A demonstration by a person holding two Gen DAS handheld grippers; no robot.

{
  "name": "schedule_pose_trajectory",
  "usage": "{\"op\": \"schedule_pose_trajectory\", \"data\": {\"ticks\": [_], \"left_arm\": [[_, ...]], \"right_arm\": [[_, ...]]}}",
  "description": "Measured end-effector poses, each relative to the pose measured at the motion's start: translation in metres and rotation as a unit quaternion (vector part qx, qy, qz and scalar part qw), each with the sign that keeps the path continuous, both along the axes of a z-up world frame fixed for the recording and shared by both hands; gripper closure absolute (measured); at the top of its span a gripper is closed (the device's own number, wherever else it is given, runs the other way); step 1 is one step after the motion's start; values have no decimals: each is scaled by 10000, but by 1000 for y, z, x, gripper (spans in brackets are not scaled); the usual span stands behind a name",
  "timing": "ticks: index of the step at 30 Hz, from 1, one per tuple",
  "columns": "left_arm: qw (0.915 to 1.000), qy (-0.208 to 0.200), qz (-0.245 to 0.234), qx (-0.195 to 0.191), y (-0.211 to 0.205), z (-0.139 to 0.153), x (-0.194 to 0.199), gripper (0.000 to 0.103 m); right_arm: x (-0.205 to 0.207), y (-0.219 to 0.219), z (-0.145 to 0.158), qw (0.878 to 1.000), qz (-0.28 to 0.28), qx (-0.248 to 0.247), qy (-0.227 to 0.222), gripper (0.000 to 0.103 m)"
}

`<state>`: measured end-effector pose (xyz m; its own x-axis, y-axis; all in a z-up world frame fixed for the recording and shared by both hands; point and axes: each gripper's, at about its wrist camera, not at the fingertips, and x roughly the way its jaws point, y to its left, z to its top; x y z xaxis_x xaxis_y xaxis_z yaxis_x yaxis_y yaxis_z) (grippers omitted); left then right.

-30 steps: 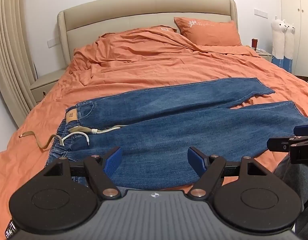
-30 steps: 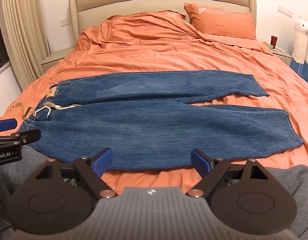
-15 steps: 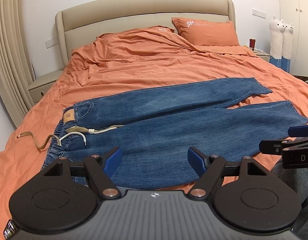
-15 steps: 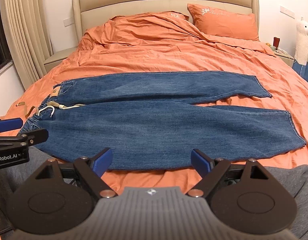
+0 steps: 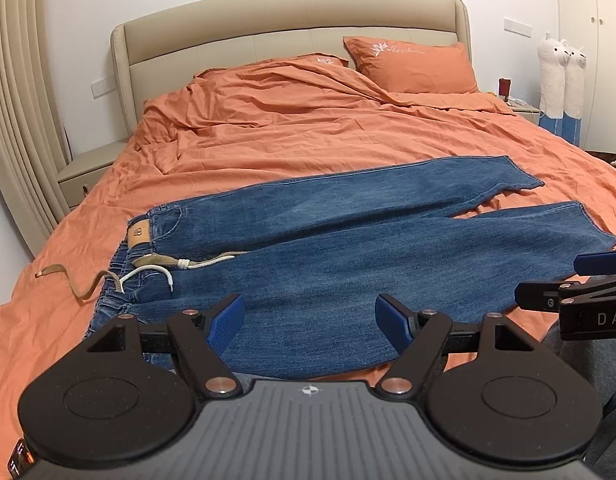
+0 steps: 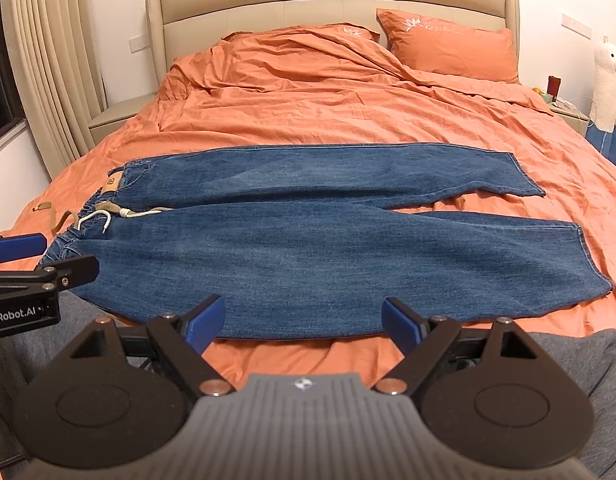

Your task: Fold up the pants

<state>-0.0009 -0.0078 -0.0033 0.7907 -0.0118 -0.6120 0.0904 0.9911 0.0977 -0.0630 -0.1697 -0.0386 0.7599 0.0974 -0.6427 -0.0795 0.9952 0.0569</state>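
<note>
Blue jeans [image 5: 348,256] [image 6: 308,240] lie flat across the orange bed, waistband at the left with a tan label [image 5: 139,233] and a white drawstring [image 5: 148,272], both legs stretched toward the right. My left gripper [image 5: 310,318] hovers open near the jeans' front edge, by the waist end, nothing between its blue pads. My right gripper [image 6: 304,318] is open too, held back over the front edge of the near leg. Each gripper's fingers show at the side of the other view: right fingers [image 5: 600,262], left fingers [image 6: 18,246].
Orange duvet [image 6: 328,112] is rumpled toward the beige headboard [image 6: 328,8], with an orange pillow [image 6: 448,44] at back right. A tan belt strap [image 5: 68,280] trails left of the waistband. Nightstands flank the bed; plush alpacas [image 5: 562,76] stand at right. Grey-clad legs [image 6: 568,360] sit below the grippers.
Both grippers have drawn back and tilted slightly, so the jeans sit a little lower and farther in view. The jeans have not moved; both stay open.
</note>
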Motion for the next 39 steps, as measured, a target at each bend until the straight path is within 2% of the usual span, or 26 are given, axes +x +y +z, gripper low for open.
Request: {"op": "schedule_pose_trajectory", "data": {"ticks": [39], "left_arm": [[10000,-55,-24,-14,5,7,-6,16]], "right_arm": [[0,4,0,10000,-15,-36,48,21]]}}
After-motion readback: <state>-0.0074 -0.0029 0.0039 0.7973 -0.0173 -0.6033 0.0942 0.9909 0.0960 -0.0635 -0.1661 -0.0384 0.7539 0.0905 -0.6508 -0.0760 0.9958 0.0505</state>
